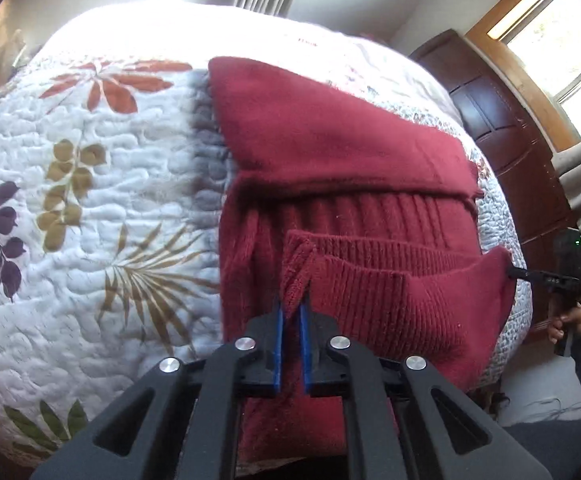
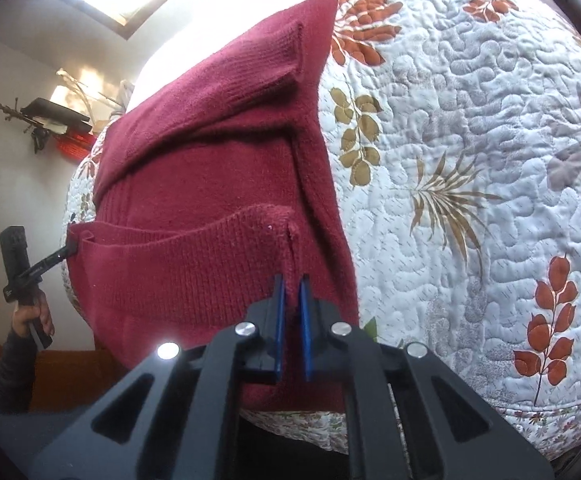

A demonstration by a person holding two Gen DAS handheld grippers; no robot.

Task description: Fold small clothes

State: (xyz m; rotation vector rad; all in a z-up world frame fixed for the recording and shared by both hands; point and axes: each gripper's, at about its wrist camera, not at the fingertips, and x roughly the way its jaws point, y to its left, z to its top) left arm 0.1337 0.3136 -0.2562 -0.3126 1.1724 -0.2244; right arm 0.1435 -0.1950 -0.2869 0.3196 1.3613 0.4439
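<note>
Both claws pinch the same ribbed hem of a dark red knitted sweater: the left claw grips one corner between its blue pads, the right claw grips the other corner. Between them the hem is lifted and stretched above the garment. Beneath, the sweater lies partly folded on a bed under a white quilted bedspread printed with rust, olive and purple leaves.

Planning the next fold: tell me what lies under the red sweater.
Under the red sweater lies a white quilt with leaf prints. Both grippers pinch its lifted hem; the quilt beneath the sweater's body is hidden.
</note>
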